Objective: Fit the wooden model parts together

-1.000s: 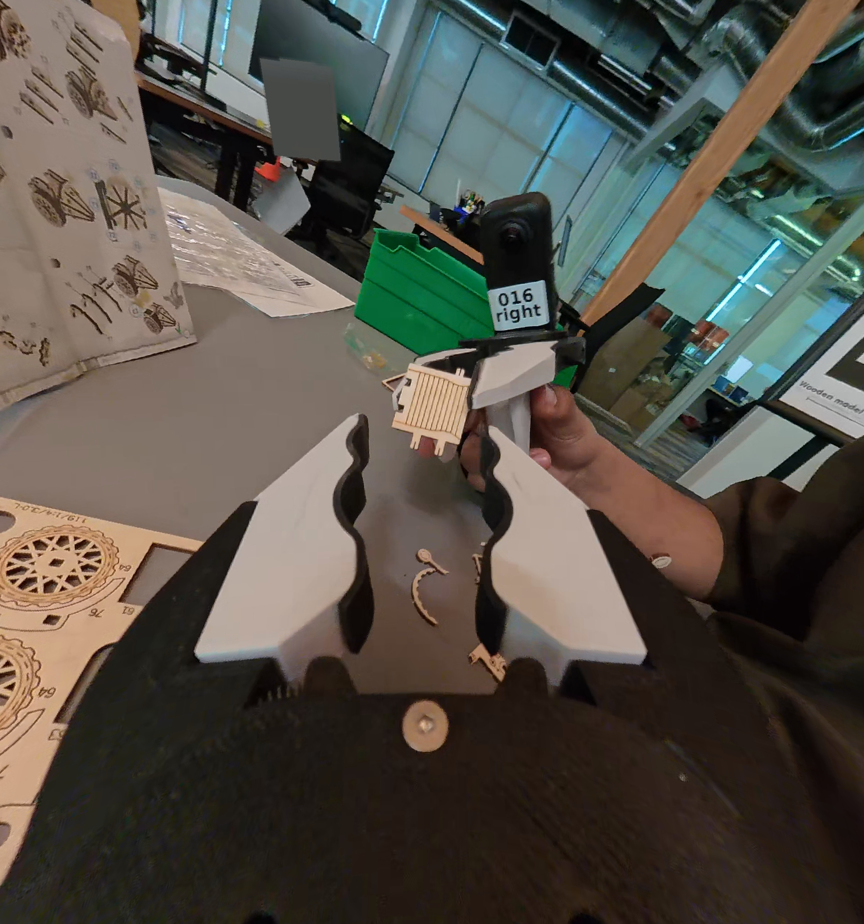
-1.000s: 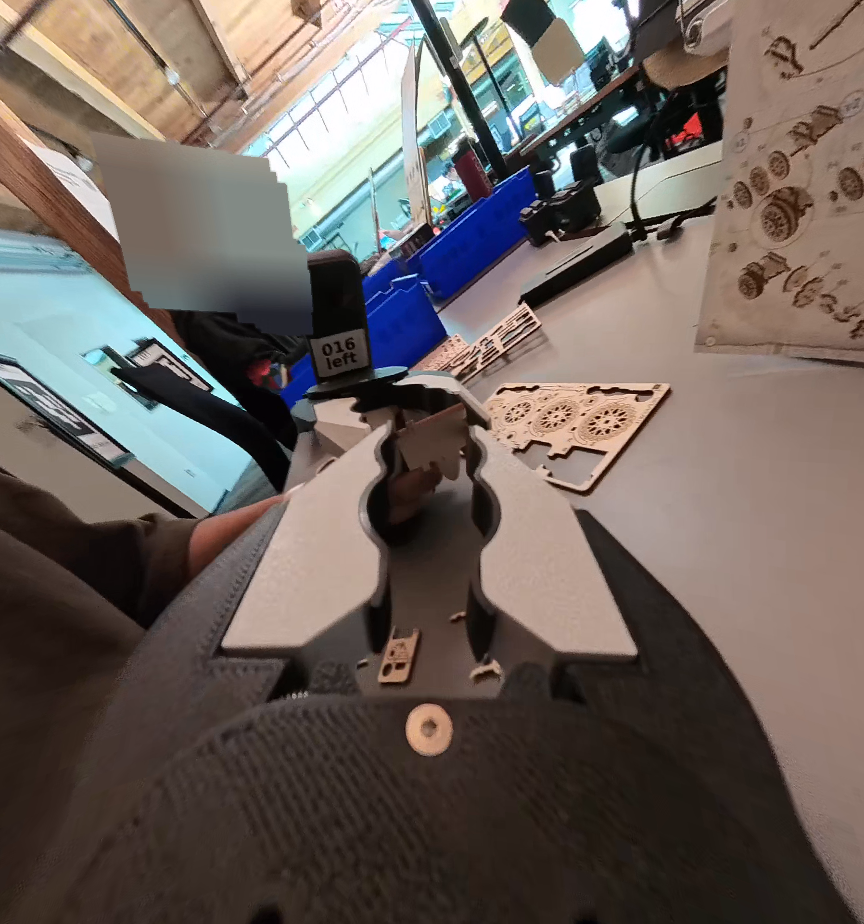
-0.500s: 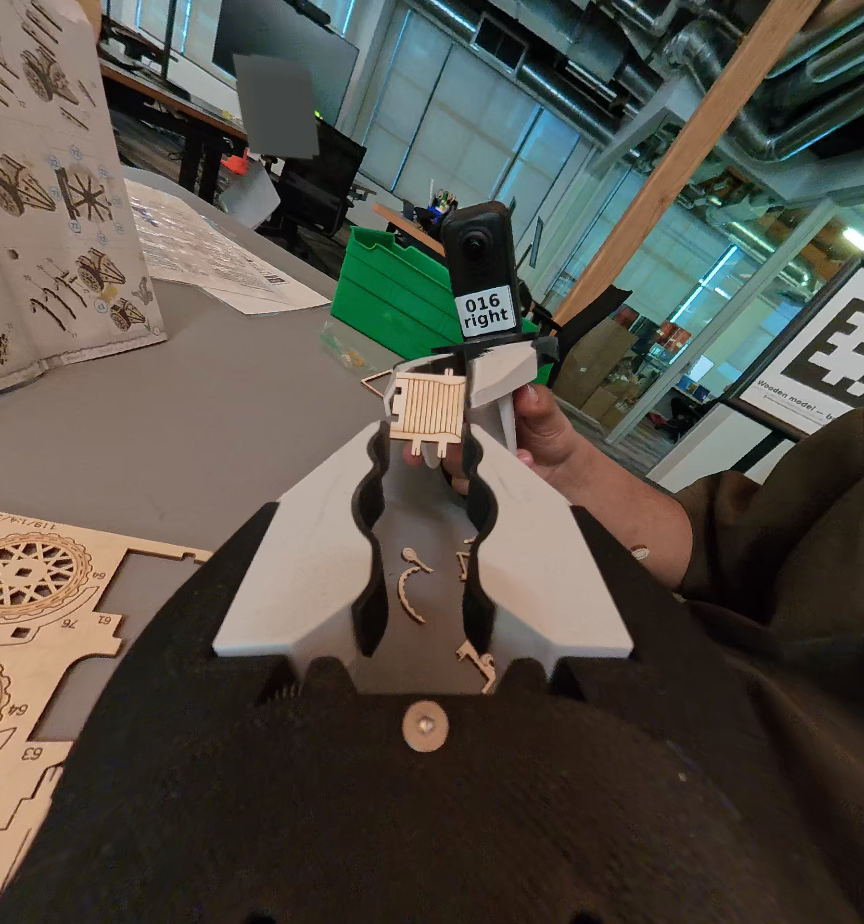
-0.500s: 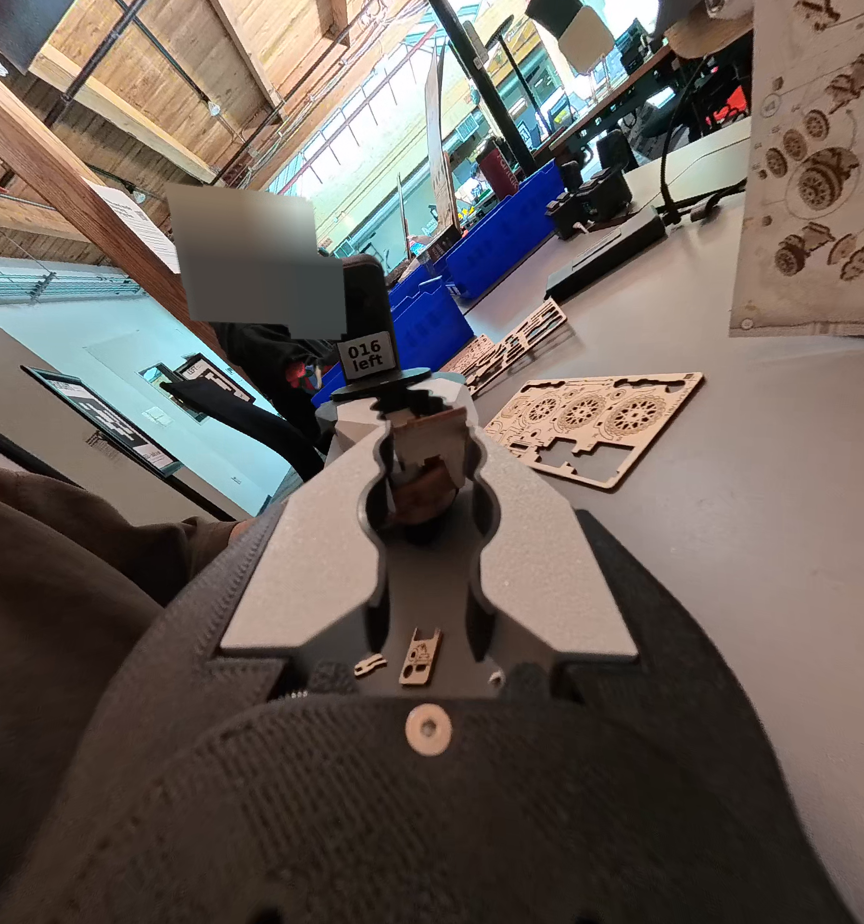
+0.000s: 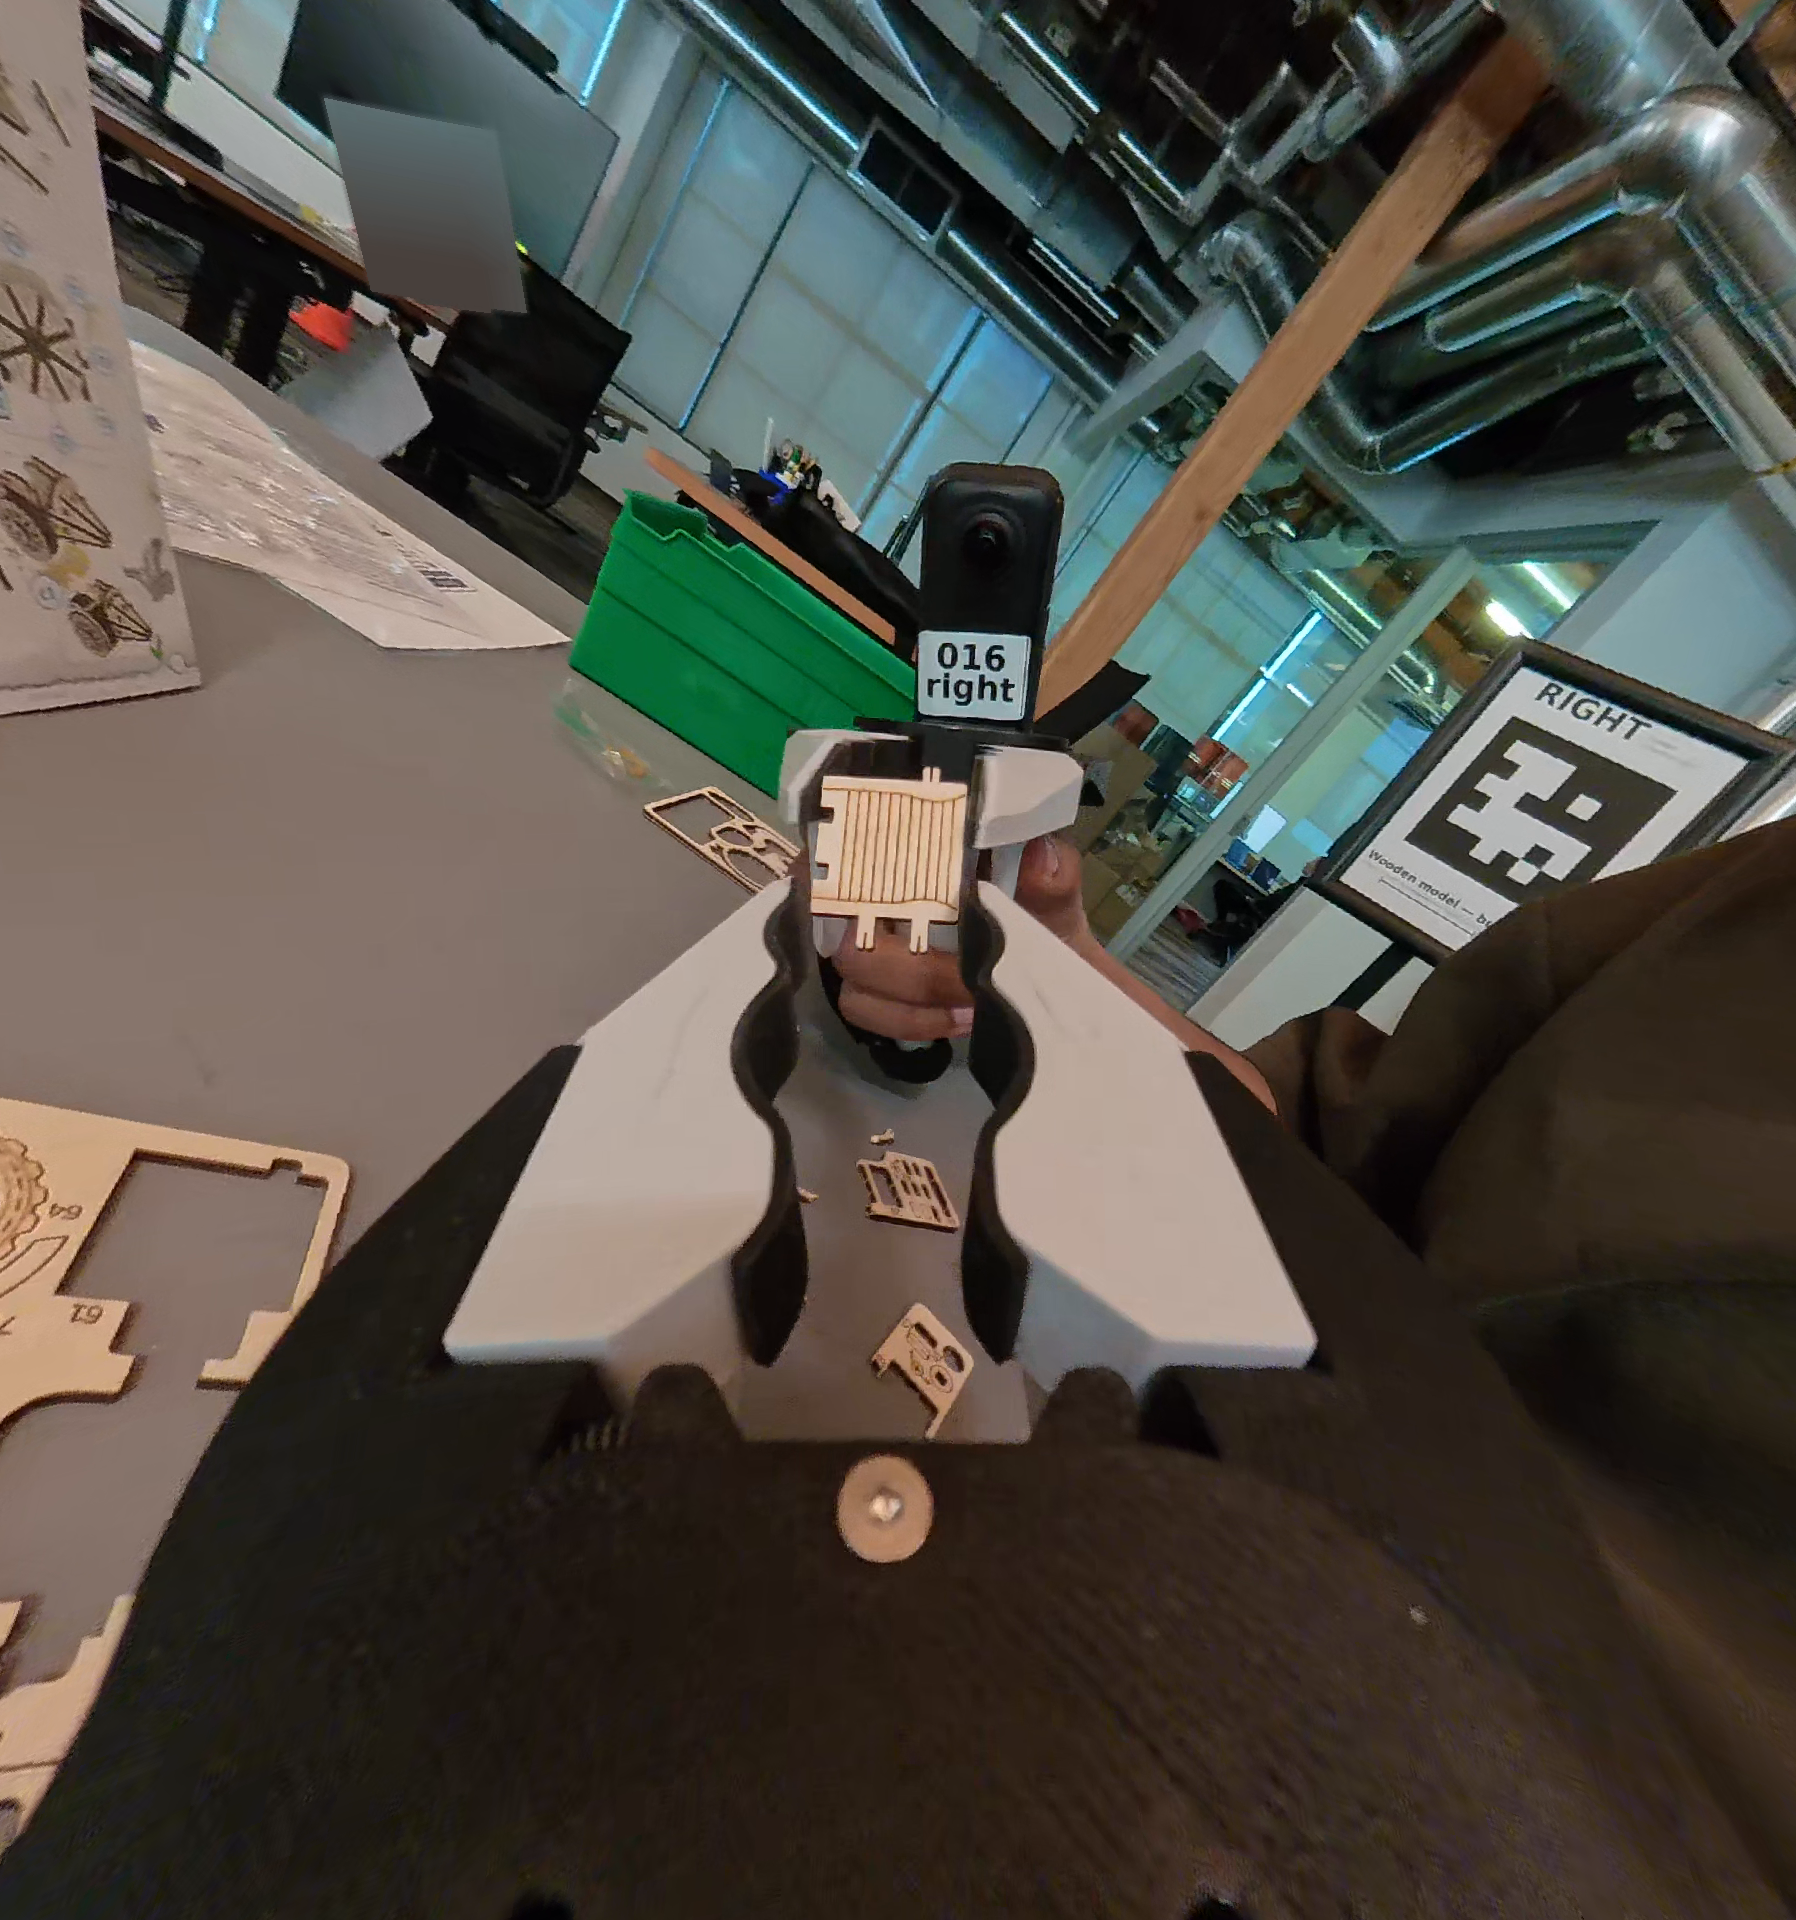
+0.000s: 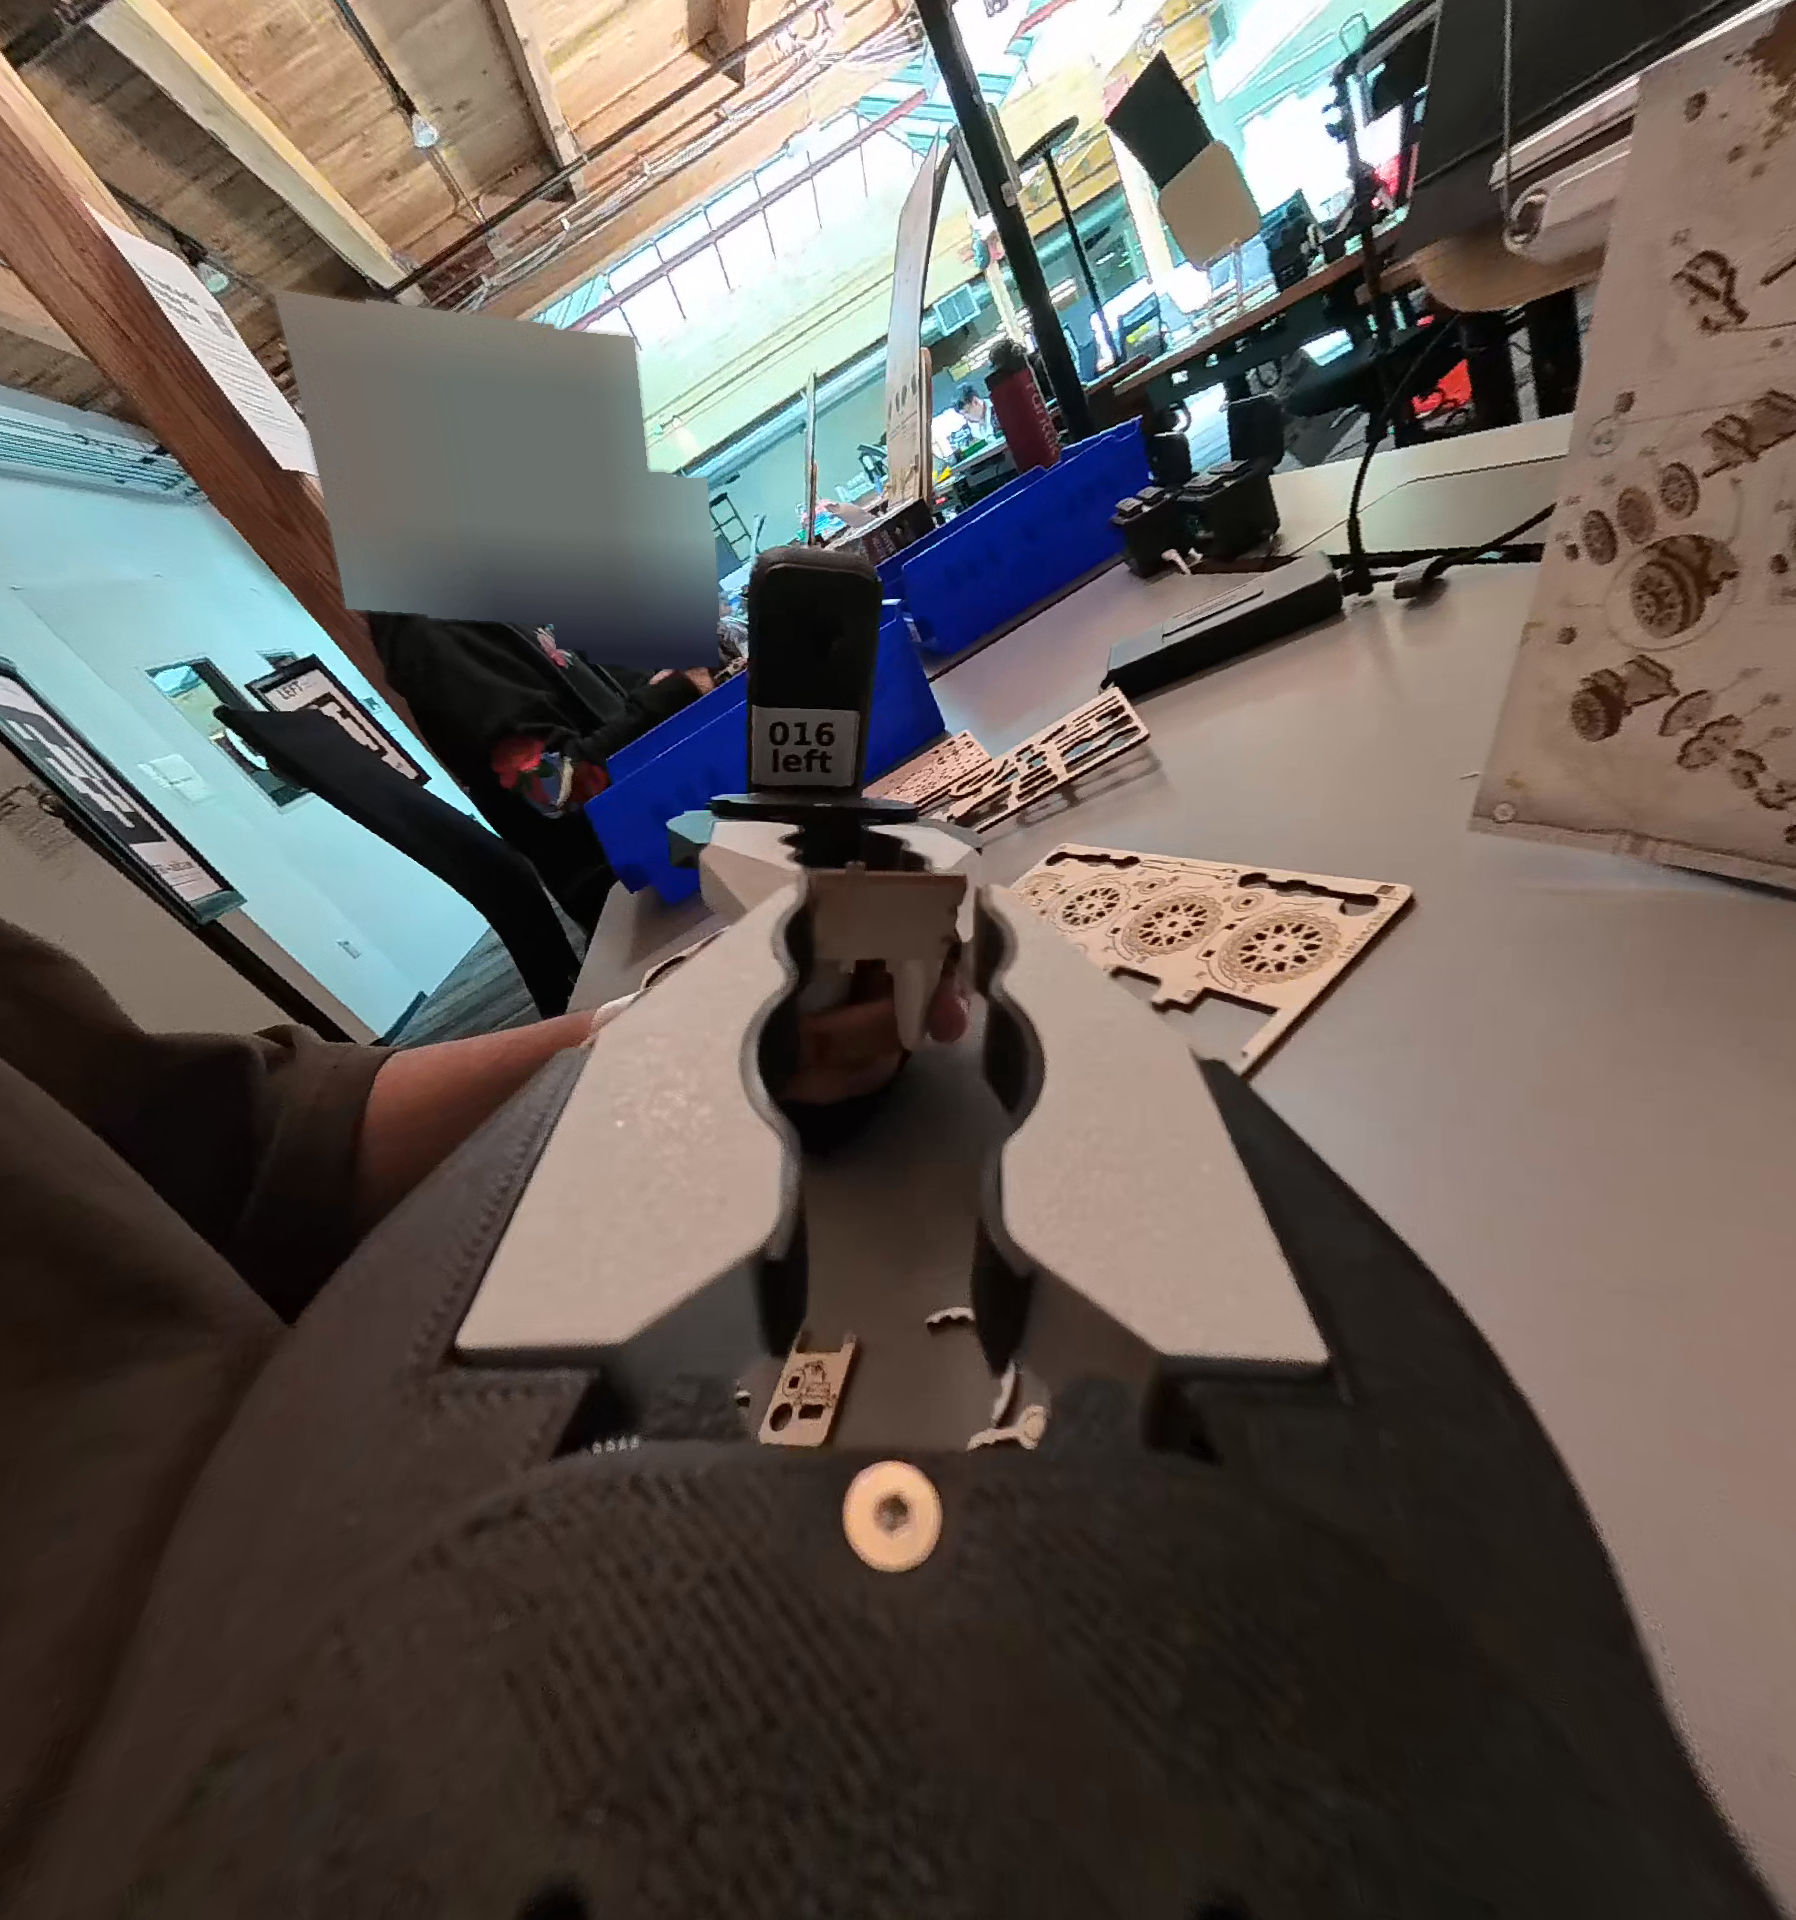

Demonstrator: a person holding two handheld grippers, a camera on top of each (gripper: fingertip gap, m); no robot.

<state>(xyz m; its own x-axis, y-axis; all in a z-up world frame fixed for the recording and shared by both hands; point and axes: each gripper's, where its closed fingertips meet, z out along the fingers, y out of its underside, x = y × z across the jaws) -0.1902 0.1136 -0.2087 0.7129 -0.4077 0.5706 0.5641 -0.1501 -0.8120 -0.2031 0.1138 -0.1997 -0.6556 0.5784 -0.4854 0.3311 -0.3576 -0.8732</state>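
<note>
We hold both grippers nose to nose above the grey table (image 5: 354,883). The slatted wooden panel (image 5: 889,854) sits upright between the two sets of tips. In the right wrist view the right gripper (image 6: 886,914) has its fingers pinched narrow on the panel (image 6: 878,920), tips touching both side edges. In the left wrist view the left gripper (image 5: 878,914) has its fingers narrowed to about the panel's width, tips right at its lower edges; we cannot tell if they actually clamp it. Small loose wooden parts (image 5: 909,1193) lie on the table under the left fingers, one more (image 6: 809,1397) under the right. The cut-out wheel sheet (image 6: 1226,940) lies flat on the table, and the instruction sheet (image 5: 32,416) stands beyond it.
</note>
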